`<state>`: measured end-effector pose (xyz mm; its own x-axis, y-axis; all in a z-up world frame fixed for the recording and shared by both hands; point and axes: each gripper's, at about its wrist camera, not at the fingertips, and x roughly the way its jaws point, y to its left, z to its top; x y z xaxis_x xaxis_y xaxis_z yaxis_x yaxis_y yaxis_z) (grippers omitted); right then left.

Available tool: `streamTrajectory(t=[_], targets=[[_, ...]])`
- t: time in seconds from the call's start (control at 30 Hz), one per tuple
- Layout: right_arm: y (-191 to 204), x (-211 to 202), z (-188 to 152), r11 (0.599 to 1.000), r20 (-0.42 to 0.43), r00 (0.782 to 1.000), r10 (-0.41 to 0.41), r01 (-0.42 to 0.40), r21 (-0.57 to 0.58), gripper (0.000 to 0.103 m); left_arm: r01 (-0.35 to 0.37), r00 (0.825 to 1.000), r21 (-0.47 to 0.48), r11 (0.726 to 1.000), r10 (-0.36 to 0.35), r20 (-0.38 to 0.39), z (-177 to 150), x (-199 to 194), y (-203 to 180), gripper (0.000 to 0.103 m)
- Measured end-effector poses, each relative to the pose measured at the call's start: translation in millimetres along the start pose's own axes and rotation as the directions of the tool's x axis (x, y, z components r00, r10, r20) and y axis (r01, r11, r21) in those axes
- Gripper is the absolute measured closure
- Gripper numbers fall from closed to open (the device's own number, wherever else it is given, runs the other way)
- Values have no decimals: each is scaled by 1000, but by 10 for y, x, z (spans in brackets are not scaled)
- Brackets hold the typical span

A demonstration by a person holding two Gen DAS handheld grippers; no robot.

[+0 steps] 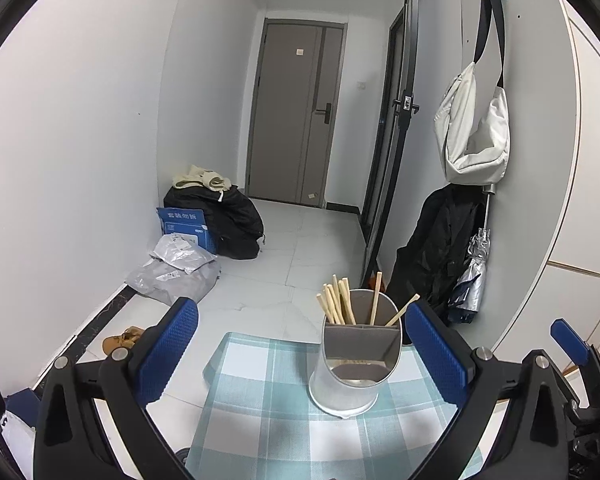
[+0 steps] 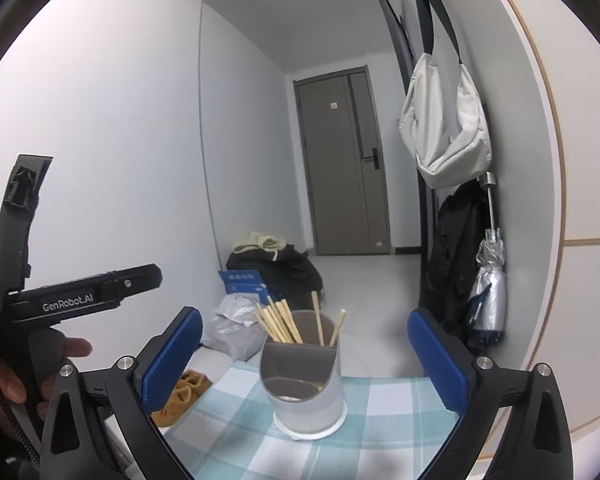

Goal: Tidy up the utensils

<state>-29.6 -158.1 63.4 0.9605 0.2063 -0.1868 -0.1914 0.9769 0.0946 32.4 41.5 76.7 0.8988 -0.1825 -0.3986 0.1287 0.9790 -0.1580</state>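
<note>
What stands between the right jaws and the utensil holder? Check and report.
Nothing visible. The right gripper is open and empty, and only bare checked tablecloth lies between it and the utensil holder with its chopsticks.

Teal-and-white plaid tablecloth (image 1: 260, 400), seemingly silver-grey holder (image 1: 356, 364), pale wooden chopsticks (image 1: 340, 300).

White walls (image 1: 80, 120), grey door (image 1: 296, 116)

A white bag (image 1: 474, 132) hangs on the wall. A black coat (image 1: 436, 248) and umbrella (image 1: 474, 276) hang below it.
</note>
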Motion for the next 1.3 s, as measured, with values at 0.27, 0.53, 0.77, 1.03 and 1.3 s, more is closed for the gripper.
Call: streamTrajectory(t=[0.27, 0.53, 0.77, 1.03, 1.3], targets=[[18, -76, -170, 1000, -1, 1000, -11, 11, -11, 0, -23, 1000, 2, 1000, 23, 16, -188, -71, 80, 1], [65, -151, -309, 1000, 2, 1000, -14, 14, -23, 0, -35, 999, -9, 999, 35, 4, -309, -78, 122, 1], [65, -142, -308, 1000, -4, 1000, -20, 20, -23, 0, -34, 999, -13, 999, 34, 11, -301, -106, 130, 1], [73, -179, -305, 999, 2, 1000, -24, 24, -27, 0, -28, 1000, -8, 1000, 28, 5, -325, -115, 124, 1], [72, -192, -302, 999, 6, 1000, -28, 28, -26, 0, -26, 1000, -15, 1000, 26, 9, -318, -138, 144, 1]])
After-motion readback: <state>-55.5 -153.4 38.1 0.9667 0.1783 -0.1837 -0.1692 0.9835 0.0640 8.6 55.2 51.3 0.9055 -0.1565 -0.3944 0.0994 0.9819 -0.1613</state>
